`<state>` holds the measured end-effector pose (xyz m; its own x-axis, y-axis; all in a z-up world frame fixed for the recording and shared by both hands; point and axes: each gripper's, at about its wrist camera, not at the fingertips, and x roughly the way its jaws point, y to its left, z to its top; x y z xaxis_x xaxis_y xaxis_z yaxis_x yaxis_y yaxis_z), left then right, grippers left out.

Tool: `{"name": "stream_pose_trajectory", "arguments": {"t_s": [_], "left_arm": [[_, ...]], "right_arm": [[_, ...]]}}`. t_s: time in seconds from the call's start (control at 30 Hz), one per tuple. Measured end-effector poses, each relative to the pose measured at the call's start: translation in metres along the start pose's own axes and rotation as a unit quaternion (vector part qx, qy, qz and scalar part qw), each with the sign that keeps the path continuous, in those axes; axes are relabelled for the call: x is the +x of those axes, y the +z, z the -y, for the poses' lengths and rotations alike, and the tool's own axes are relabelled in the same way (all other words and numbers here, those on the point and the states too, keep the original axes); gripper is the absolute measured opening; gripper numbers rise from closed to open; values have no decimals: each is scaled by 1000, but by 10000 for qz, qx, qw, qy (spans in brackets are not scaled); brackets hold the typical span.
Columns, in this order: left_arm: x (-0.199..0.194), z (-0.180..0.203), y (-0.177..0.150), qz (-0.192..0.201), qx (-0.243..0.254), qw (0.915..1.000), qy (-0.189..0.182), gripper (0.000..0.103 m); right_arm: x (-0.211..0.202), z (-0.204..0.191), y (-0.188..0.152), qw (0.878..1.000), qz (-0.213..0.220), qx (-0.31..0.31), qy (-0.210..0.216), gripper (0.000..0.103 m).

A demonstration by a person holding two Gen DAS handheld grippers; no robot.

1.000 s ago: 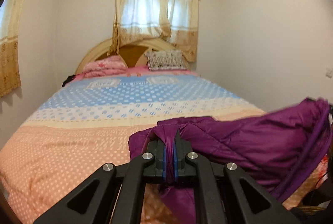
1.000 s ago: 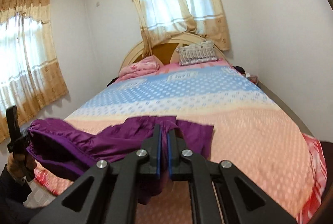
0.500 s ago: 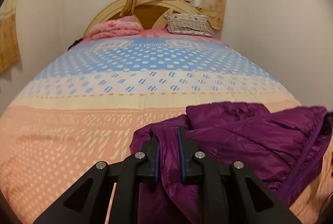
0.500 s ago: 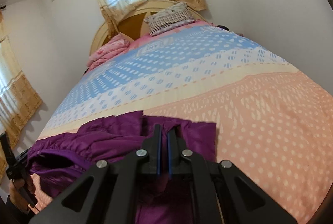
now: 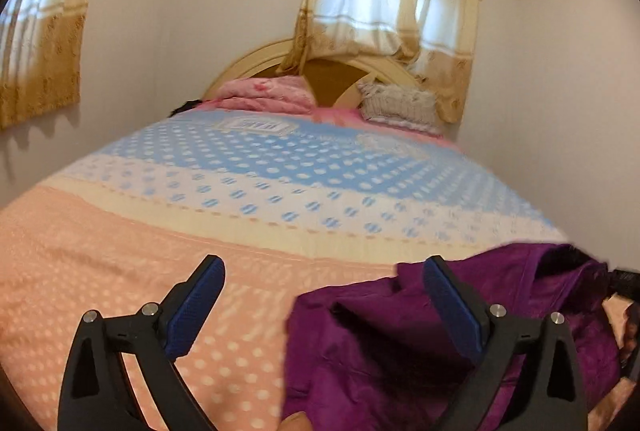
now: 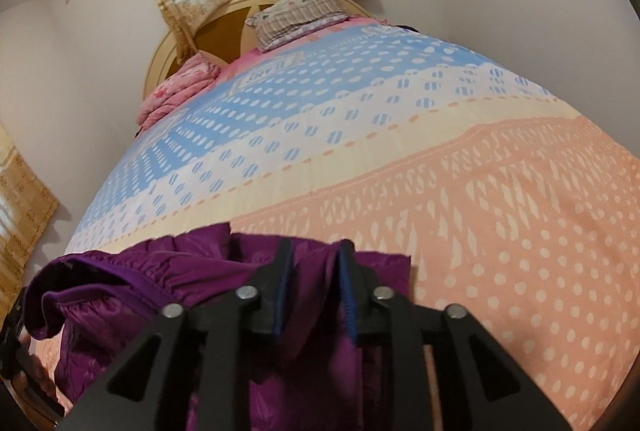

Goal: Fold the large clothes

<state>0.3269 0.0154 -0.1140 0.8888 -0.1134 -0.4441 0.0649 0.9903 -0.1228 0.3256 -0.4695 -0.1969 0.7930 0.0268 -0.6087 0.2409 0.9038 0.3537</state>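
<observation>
Looking along the left gripper [image 5: 324, 291], its fingers [image 5: 452, 307] have just been opening and now stand wide apart. The purple jacket [image 5: 400, 343] lies crumpled on the peach end of the bed [image 5: 280, 187], reaching into the gap from the right, clear of the left pad; contact at the right pad I cannot tell. Over to the right wrist view: the right gripper [image 6: 314, 287] has just been opening too, fingers [image 6: 346, 283] part-way apart, jacket [image 6: 192, 271] cloth between them and loose of the pads. A striped pillow [image 6: 298, 15] sits at the headboard.
</observation>
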Motion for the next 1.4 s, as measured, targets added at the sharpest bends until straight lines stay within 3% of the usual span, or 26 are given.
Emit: {"name": "stream_pose_trajectory", "arguments": {"t_s": [0.03,0.07,0.17,0.3,0.43,0.47,0.53,0.6,0.7,0.77,0.83,1.0,1.17,1.4], "left_arm": [[6,5,1,-130,157,9996,184,99],[11,9,1,-196,256,9992,241,99],[13,22,2,-199,410,9985,313,99],[-1,43,6,167,517,9979,361,99],[17,82,10,84,1003,9949,-59,99],[25,90,8,18,1188,9928,-132,99],[47,102,1,-88,1562,9877,-12,99],[73,103,-8,-318,1684,9847,332,99],[111,86,-22,-707,1507,9826,825,99],[129,66,-29,-1030,1079,9845,922,99],[141,53,-34,-1294,710,9858,795,99],[152,47,-42,-1564,502,9840,687,100],[165,34,-42,-1883,-44,9812,426,102],[164,40,-43,-1938,-10,9803,391,102]], "right_arm": [[-2,0,5,9998,168,69,-119,74],[-9,0,11,9988,412,181,-212,81],[-20,-14,19,9981,509,135,-309,78],[-32,-75,2,9948,570,-824,-178,70],[0,-128,-30,9884,-125,-1465,375,50],[12,-140,-38,9854,-300,-1618,429,49],[29,-149,-46,9821,-375,-1821,305,49],[48,-148,-48,9814,-417,-1871,115,49],[68,-132,-43,9850,-453,-1653,-175,49],[77,-119,-40,9883,-434,-1446,-217,51],[82,-112,-40,9897,-399,-1350,-254,54],[88,-106,-40,9935,-345,-1079,-132,59],[95,-104,-41,9935,-458,-1041,-54,62],[104,-103,-43,9916,-699,-1034,-338,62]]}}
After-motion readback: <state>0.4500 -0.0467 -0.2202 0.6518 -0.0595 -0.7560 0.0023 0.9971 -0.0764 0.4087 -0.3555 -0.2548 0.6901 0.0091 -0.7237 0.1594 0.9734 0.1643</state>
